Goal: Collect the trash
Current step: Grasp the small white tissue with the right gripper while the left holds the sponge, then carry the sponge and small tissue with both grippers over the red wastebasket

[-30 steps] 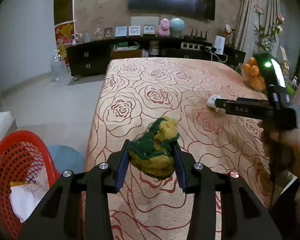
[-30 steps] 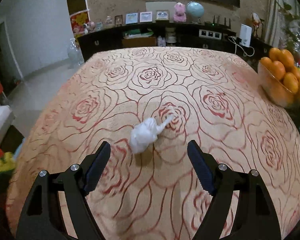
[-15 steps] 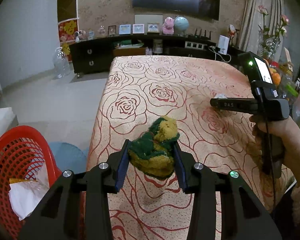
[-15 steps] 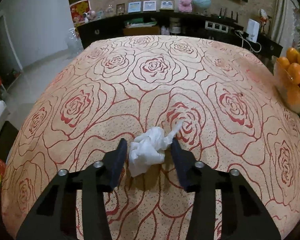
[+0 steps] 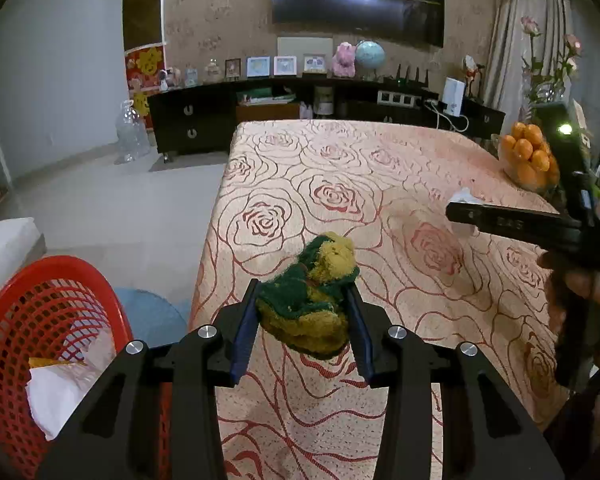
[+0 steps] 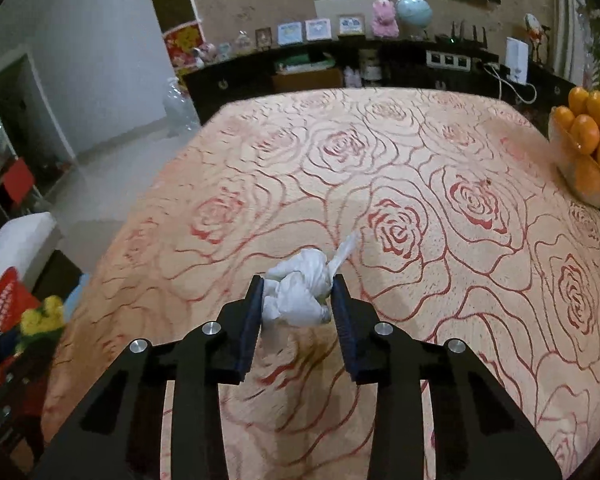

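Crumpled white tissue wad (image 6: 298, 294), knotted and lumpy, one thin twisted tail sticking up and away past the right jaw tip; pinched between the right jaws near their tips, just above the rose-patterned surface (image 6: 440, 272). Worn green-and-yellow scrubbing sponge (image 5: 310, 302), frayed and bent, squeezed between the left jaws, yellow end poking beyond their tips. Red mesh basket (image 5: 56, 300) low and left of the left jaws, holding white paper.
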### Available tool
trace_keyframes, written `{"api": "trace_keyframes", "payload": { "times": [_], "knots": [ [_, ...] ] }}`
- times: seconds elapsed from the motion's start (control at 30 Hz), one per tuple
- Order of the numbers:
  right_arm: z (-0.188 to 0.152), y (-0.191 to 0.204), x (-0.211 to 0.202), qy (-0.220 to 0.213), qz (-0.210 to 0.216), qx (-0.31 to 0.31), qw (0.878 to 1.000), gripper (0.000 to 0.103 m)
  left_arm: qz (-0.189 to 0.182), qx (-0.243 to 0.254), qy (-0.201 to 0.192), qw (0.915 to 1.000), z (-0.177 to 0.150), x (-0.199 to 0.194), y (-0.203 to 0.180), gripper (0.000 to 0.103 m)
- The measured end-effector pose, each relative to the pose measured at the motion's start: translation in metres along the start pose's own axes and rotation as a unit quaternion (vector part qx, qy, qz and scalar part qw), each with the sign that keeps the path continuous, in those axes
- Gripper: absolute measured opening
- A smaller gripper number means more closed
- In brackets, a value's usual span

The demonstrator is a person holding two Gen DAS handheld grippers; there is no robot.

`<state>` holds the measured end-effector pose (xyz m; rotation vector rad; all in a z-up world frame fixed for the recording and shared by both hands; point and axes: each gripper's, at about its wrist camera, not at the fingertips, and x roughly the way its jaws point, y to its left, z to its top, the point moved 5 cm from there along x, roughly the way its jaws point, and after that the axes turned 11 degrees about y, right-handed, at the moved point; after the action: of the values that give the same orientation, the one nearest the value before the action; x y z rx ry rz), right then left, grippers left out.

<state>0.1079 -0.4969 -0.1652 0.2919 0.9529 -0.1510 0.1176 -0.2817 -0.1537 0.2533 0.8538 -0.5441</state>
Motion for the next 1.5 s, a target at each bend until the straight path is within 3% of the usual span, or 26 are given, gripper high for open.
{"api": "trace_keyframes", "payload": {
  "times": [0.27,0.57,1.5],
  "knots": [
    [-0.025,0.021,-0.047,-0.046,0.011,-0.019,0.999,0.034,0.0,-0.006,-0.008,1.0,-0.002,-0.009,0.004,0.039],
    [-0.058,0.033,-0.064,-0.053,0.012,-0.011,0.998,0.034,0.002,-0.015,-0.007,0.9999,-0.005,-0.018,0.006,0.039],
    [-0.073,0.06,-0.084,-0.064,0.029,-0.016,0.997,0.034,0.028,-0.064,-0.046,0.9965,-0.015,-0.09,0.052,0.039]
  ]
}}
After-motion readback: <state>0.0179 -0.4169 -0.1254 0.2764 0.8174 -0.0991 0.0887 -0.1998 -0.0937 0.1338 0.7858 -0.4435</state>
